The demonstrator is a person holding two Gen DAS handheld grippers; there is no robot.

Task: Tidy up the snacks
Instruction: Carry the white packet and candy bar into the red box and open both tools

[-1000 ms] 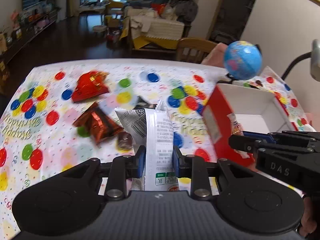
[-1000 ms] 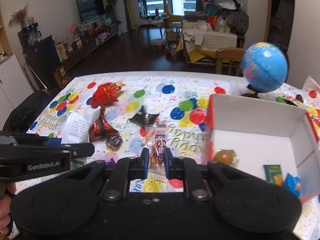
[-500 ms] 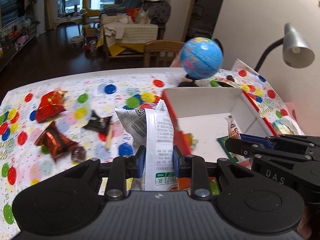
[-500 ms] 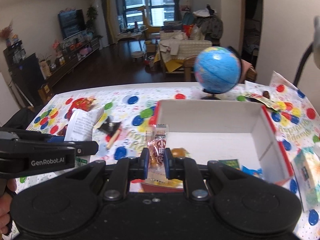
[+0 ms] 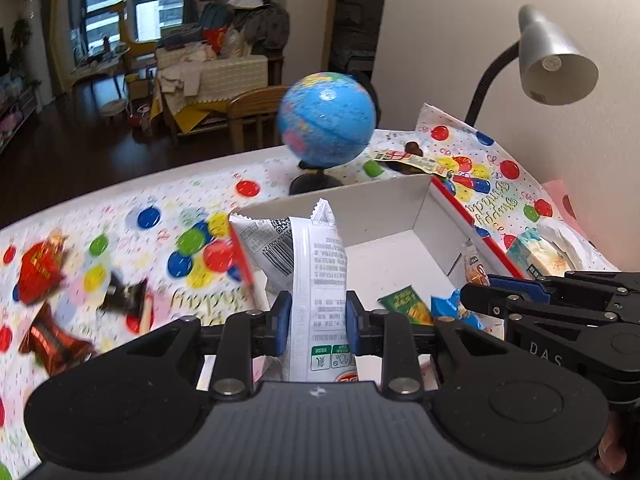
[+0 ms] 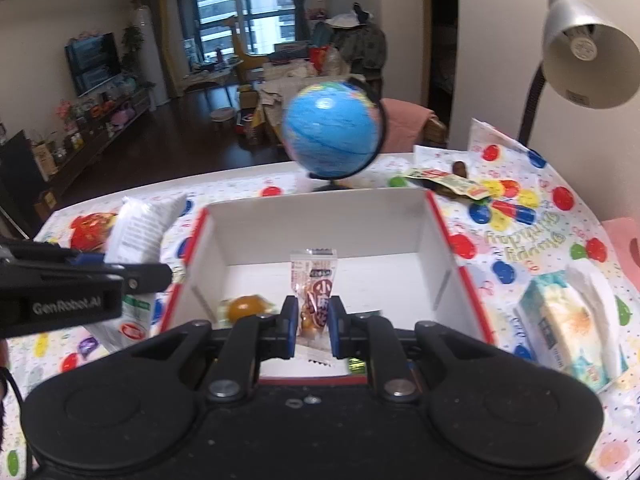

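Observation:
My left gripper (image 5: 316, 326) is shut on a white snack bag (image 5: 320, 276) and holds it over the left rim of the red and white box (image 5: 404, 200). My right gripper (image 6: 313, 326) is shut on a small clear snack packet (image 6: 316, 292) and holds it above the box (image 6: 320, 216) near its front edge. Inside the box lie an orange sweet (image 6: 244, 307), a green packet (image 5: 406, 305) and a blue packet (image 5: 454, 306). Red snack bags (image 5: 38, 272) and a dark packet (image 5: 126, 294) lie on the tablecloth to the left.
A blue globe (image 6: 332, 136) stands behind the box. A desk lamp (image 6: 580, 52) hangs over the right. A tissue pack (image 6: 568, 328) lies right of the box. More wrappers (image 6: 444, 180) lie at the back right. The wall is close on the right.
Both grippers have moved right with their snacks, from over the scattered snacks to over the box. The box now fills the middle of both views.

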